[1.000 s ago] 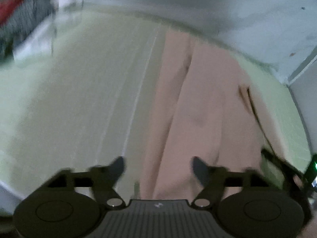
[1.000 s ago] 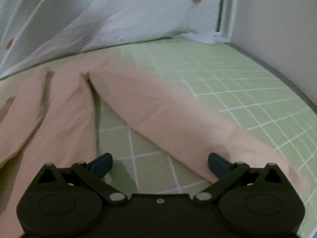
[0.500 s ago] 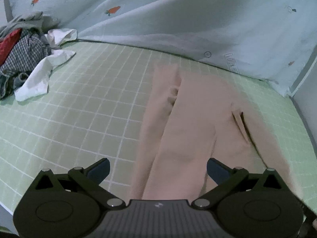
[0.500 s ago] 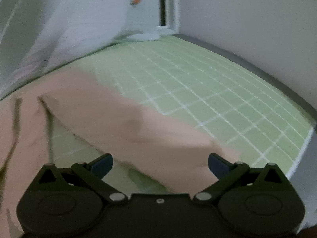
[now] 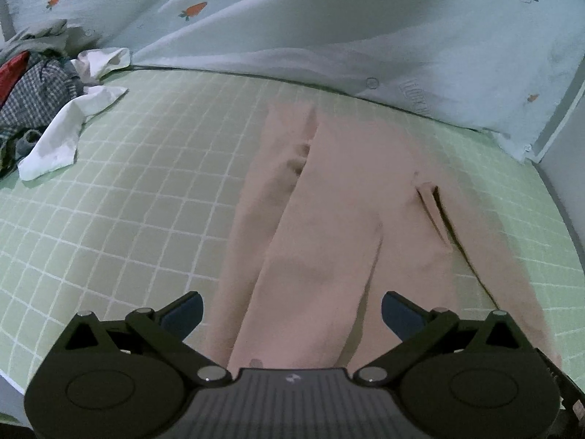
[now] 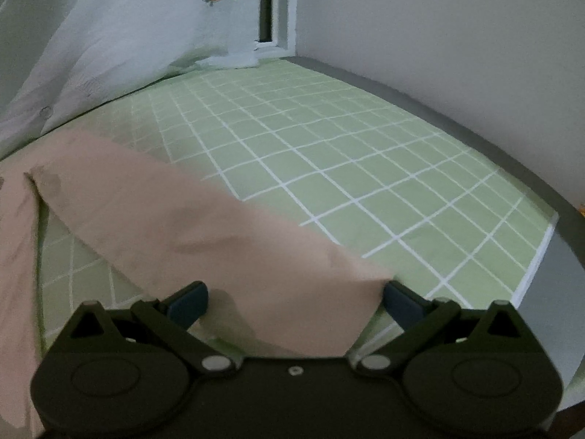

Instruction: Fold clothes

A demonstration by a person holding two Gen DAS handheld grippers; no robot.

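- Two grippers hang low over a bed covered by a green sheet (image 5: 120,219) ruled with white grid lines; a pink garment (image 5: 340,226) lies spread on it.
- The left gripper (image 5: 291,311) has its jaws spread wide and grips nothing; the garment's near end runs between and beneath its fingers (image 5: 184,312).
- In the left wrist view the garment stretches lengthwise away from the camera, its far end near the pale carrot-print curtain (image 5: 329,36) at the back of the bed. One strip lies along its left side, and a dark slit shows toward its right.
- The right gripper (image 6: 294,301) is likewise spread and holds nothing; a long pink limb of the garment (image 6: 175,226) ends between its fingers (image 6: 188,303), the cloth edge just beside the right fingertip.
- Left of the garment, the sheet is bare across to a pile of clothes (image 5: 40,98) with a white piece trailing from it, well apart from the pink cloth.
- Right of the limb, the sheet runs bare out to the grey bed edge (image 6: 457,124), which meets the plain wall (image 6: 438,29).
- A wedge of green sheet shows between the limb and the garment's body.
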